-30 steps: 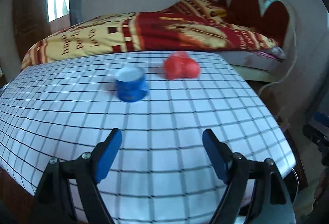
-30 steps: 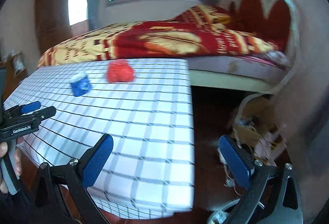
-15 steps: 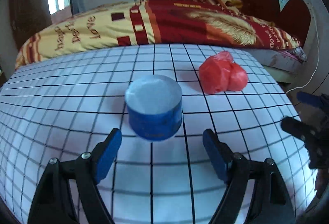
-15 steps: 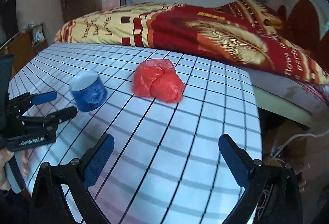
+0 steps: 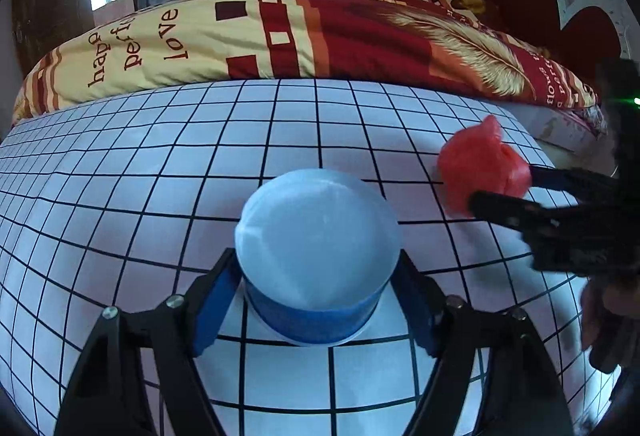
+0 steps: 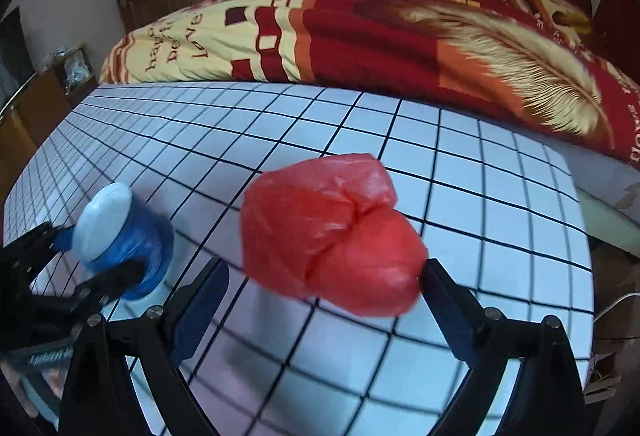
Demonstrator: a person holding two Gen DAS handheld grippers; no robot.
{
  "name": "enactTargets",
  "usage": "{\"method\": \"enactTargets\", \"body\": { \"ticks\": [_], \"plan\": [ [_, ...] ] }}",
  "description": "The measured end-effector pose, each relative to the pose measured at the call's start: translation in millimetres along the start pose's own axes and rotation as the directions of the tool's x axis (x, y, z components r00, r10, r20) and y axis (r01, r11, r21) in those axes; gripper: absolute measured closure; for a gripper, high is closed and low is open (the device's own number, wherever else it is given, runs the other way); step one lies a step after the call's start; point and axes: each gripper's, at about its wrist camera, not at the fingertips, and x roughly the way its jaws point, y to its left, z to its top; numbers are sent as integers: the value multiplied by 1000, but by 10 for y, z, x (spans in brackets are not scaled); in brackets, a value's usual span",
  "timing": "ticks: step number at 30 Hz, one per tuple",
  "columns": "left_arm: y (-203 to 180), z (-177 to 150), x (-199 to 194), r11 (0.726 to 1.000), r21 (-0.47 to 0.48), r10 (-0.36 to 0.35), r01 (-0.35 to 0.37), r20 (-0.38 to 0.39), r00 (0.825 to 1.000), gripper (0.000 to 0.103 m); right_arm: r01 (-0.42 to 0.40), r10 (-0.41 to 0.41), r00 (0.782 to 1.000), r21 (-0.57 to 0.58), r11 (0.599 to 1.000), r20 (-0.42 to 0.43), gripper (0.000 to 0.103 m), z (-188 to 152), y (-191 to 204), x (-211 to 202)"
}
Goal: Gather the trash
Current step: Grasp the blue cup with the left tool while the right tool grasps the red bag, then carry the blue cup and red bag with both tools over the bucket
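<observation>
Table (image 6: 500,196) covered by white cloth with black grid. Resting upright on it: blue tub (image 5: 316,252) with pale lid. At its 2 o'clock, well apart: crumpled red plastic bag (image 6: 332,232), apparently knotted.

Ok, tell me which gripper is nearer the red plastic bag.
Right. The right gripper straddles the red plastic bag, its jaws just closing in. The left gripper sits around the blue tub, off to the bag's side.
</observation>
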Motion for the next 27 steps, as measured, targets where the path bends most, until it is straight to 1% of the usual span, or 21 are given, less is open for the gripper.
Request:
{"method": "enactTargets", "body": {
  "ticks": [1, 2, 3, 5, 6, 10, 12, 14, 16, 19, 22, 27],
  "plan": [
    [0, 5, 3, 1000, 0, -2, 2, 2, 1000, 27, -3, 3, 1000, 5, 1000, -15, 29, 16, 13, 64],
    [-2, -10, -7, 1000, 7, -2, 2, 4, 1000, 27, -10, 10, 1000, 12, 1000, -28, 41, 21, 19, 108],
    [-13, 0, 1, 1000, 9, -1, 1, 8, 1000, 27, -13, 13, 999, 19, 1000, -33, 59, 15, 28, 127],
    [-27, 17, 18, 1000, 17, -13, 13, 20, 1000, 28, -29, 30, 999, 30, 999, -18, 68, -18, 41, 83],
    [-32, 7, 6, 1000, 21, -14, 14, 29, 999, 28, -26, 26, 1000, 31, 999, -11, 77, -30, 41, 55],
    [-69, -25, -119, 999, 47, -23, 19, 79, 997, 28, -24, 23, 999, 39, 999, 34, 85, -128, 19, -144],
    [-95, -44, -181, 998, 60, -20, 15, 91, 996, 28, -30, 27, 998, 53, 998, 56, 86, -198, -9, -265],
    [-130, -68, -250, 997, 71, -32, 25, 96, 995, 28, -29, 24, 996, 62, 998, 81, 87, -284, -35, -408],
    [-179, -106, -331, 996, 86, -29, 20, 109, 994, 28, -22, 15, 995, 73, 997, 97, 87, -359, -58, -536],
    [-259, -169, -424, 995, 99, -37, 25, 115, 993, 28, 5, -16, 992, 85, 996, 124, 87, -512, -88, -790],
    [-369, -238, -533, 992, 118, -46, 32, 120, 992, 28, 24, -35, 991, 91, 996, 132, 87, -655, -101, -975],
    [-518, -326, -741, 990, 130, -69, 51, 134, 989, 28, 76, -88, 987, 94, 993, 133, 87, -922, -104, -1242]
  ]
}}
